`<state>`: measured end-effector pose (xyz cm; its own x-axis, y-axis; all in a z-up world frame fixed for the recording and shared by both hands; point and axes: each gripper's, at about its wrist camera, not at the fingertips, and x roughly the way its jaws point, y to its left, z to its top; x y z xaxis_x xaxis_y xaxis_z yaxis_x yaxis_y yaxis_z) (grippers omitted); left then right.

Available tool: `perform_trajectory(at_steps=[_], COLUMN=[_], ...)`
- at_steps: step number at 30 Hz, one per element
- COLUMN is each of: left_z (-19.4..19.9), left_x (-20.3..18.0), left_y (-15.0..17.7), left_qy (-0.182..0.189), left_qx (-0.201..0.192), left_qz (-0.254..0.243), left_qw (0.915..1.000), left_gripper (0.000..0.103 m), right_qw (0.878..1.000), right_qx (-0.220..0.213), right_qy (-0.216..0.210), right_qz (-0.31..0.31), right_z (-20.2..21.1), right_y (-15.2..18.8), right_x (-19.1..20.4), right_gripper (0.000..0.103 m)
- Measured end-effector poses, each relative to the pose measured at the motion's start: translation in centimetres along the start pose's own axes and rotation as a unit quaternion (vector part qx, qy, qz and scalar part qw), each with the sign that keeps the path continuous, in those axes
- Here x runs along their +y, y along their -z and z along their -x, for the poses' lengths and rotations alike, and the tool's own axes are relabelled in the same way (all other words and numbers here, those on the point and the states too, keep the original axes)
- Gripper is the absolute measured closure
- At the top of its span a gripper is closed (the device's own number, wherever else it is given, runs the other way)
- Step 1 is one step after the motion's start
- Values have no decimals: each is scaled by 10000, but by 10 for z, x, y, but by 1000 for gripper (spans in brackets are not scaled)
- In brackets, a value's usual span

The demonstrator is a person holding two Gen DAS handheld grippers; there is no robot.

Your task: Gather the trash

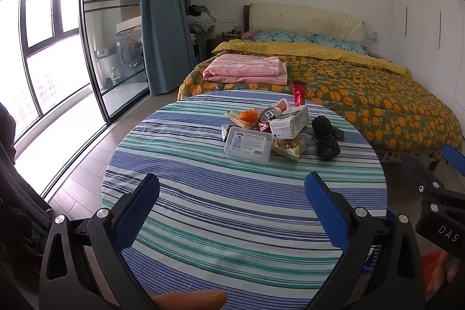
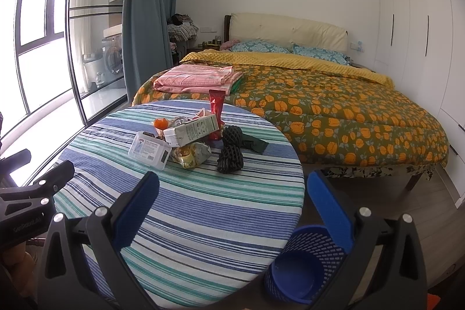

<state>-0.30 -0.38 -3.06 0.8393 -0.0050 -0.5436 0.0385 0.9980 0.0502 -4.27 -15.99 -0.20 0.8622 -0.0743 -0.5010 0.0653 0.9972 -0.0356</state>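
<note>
Both tongs are spread wide with nothing between them: the left gripper (image 1: 232, 193) hangs above the near half of the striped round table (image 1: 203, 208), and the right gripper (image 2: 232, 191) sits over the table's right edge. The trash lies heaped in a pile at centre frame on the far half of the cloth. Frontmost is a clear plastic lidded box (image 1: 248, 145) with a printed label too small to read. Behind it a white carton (image 1: 290, 122) lies on its side, half covering a dented drinks can (image 1: 268, 115) and an orange peel (image 1: 248, 116). A crumpled snack wrapper (image 2: 190, 154) is mostly tucked under the carton. Two black foam fruit nets (image 2: 231, 151) lie to the right, and a red tube (image 2: 216, 109) stands behind the carton. At lower right in the right wrist view, a blue perforated wastebasket (image 2: 302, 263) stands on the floor, partly blocked by the gripper's finger.
</note>
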Motion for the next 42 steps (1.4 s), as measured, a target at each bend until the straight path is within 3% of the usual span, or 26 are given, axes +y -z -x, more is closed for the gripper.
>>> perform_trajectory(at_steps=[22, 33, 42], left_z=[-10, -80, -153], left_x=[4, 2, -7], left_y=[9, 33, 24], left_qy=[-7, 8, -42], left_qx=[115, 1073, 1650], left_qz=[23, 186, 462], left_qw=[9999, 9941, 9852], left_gripper=[4, 4, 4], right_qw=[10000, 9995, 9979], right_qx=[55, 295, 617], right_qy=[0, -11, -55], right_qz=[-8, -93, -201], right_z=[-7, -22, -46], right_y=[9, 17, 27], right_x=[0, -10, -21], right_gripper=[5, 5, 5])
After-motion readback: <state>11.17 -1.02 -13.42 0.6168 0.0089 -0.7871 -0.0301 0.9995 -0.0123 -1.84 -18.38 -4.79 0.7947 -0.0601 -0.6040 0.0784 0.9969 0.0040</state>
